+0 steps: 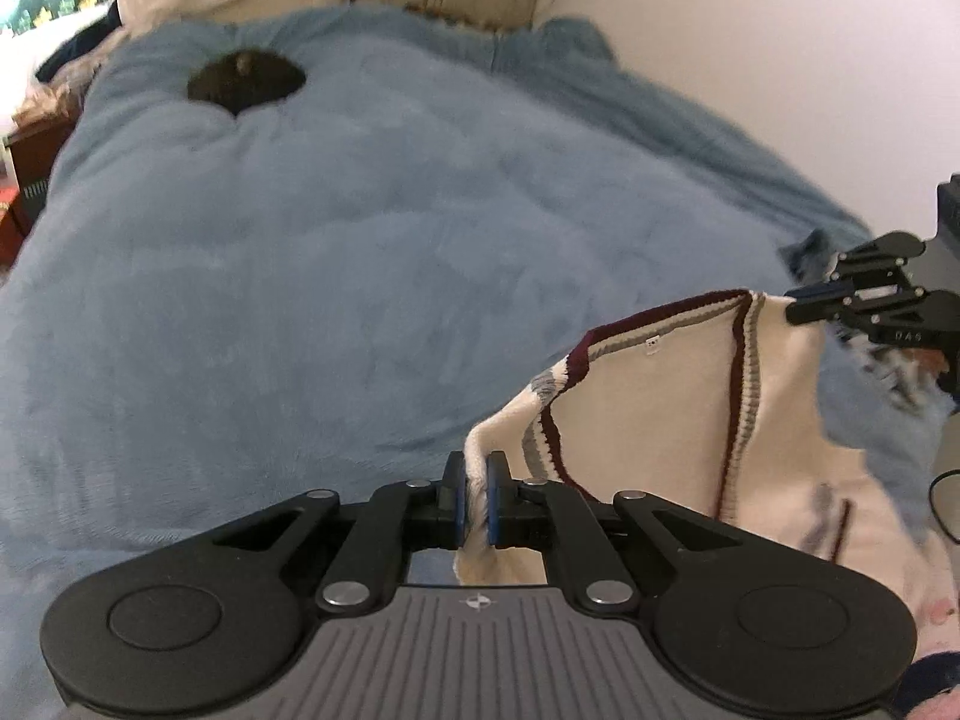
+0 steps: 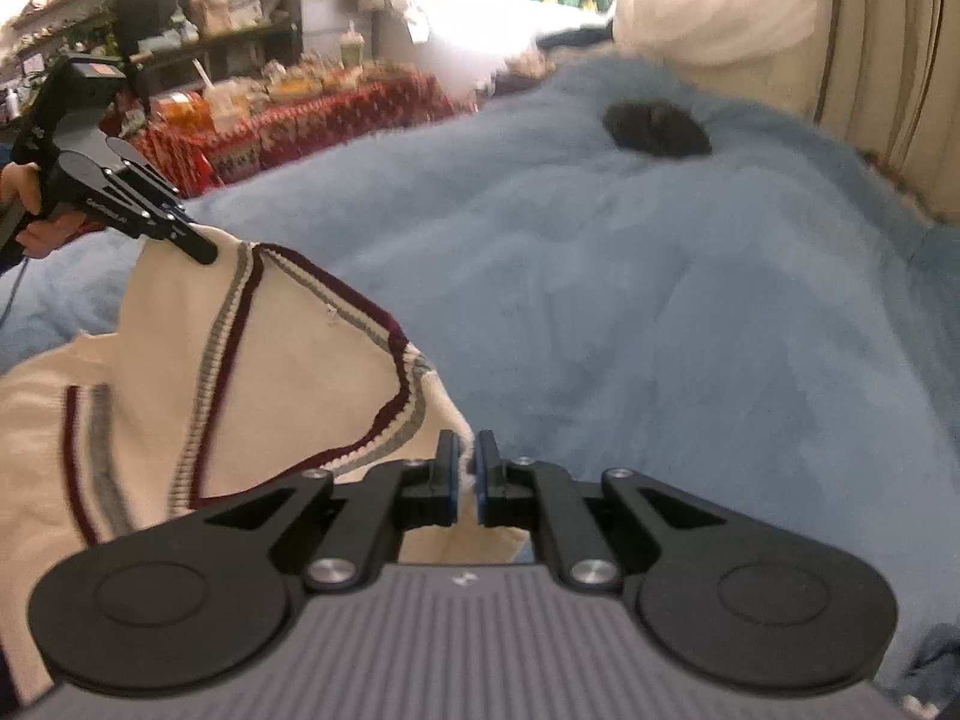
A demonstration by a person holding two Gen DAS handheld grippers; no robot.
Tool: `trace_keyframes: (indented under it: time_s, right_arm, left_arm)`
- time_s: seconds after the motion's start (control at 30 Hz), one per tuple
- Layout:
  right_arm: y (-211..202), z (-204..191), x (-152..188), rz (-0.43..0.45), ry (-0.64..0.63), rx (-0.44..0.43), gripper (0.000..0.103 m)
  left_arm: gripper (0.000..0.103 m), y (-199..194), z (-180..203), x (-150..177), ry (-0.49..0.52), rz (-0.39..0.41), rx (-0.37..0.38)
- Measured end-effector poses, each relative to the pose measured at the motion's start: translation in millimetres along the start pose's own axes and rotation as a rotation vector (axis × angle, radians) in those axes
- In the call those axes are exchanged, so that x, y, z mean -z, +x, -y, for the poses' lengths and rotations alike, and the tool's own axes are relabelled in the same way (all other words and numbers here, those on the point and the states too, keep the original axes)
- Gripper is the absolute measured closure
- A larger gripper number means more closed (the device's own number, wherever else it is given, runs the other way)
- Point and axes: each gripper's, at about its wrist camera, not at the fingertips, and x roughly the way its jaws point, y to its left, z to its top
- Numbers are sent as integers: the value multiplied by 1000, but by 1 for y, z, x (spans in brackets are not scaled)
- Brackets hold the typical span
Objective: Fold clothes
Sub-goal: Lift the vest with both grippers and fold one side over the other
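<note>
We had one cream sweater point(image 1: 672, 396) with maroon and grey stripes at the neckline, hanging between two sets of tongs above the bed. Our left tongs point(image 1: 478, 495) were clamped tight on one shoulder edge, cream knit pinched between the blue pads. Our right tongs point(image 2: 468, 477) were nearly closed on the other shoulder, a sliver of fabric between the pads. From the right wrist view we saw a hand point(image 2: 27, 210) gripping the left tool's handle. One blue fleece blanket point(image 1: 360, 252) covered the bed, and one dark rounded object point(image 1: 246, 81) sat on it far off, too blurred to identify.
</note>
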Motion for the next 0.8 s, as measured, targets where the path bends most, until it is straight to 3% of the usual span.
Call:
trace_keyframes:
  time_s: [0.23, 0.47, 0.67, 0.8]
  right_arm:
    - [-99, -59, 11, 100, -60, 34, 98]
    - [-177, -134, 49, 119, -136, 42, 99]
    - [-213, -187, 101, 101, -127, 38, 100]
    - [-214, -211, 142, 68, -92, 3, 101]
  left_arm:
    - [97, -90, 53, 29, 52, 103, 28]
    - [97, -158, 106, 84, 135, 129, 34]
    - [98, -179, 132, 142, 139, 113, 68]
    - [98, -171, 138, 180, 111, 62, 101]
